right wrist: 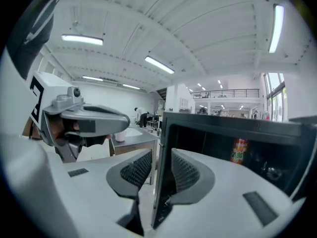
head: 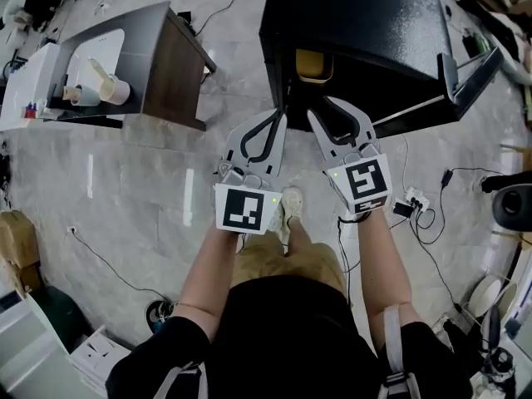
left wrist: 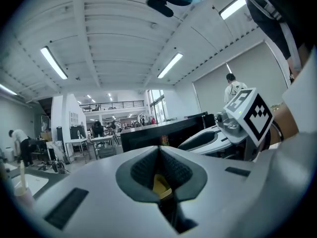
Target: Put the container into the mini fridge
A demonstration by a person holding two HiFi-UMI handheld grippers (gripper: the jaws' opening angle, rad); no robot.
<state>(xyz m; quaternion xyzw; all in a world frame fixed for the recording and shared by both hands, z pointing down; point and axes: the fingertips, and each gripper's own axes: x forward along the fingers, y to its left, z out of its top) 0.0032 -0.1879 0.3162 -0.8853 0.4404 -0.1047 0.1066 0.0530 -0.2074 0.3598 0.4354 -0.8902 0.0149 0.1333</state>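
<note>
Ahead of fingers [head: 279, 131], container [head: 314, 63] inside fridge [head: 357, 23]

Head view steeply down over mini fridge [head: 357, 32], gripper views near-level, close along own jaws, all sharing it

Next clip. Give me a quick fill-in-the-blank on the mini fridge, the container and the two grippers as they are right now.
1. The mini fridge has its door swung ___.
2. The container sitting inside the mini fridge is ___ in colour.
3. The left gripper has its fingers pressed ___.
4. The right gripper has its fingers standing ___, gripping nothing.

Missing words: open; yellow; together; apart.
</note>
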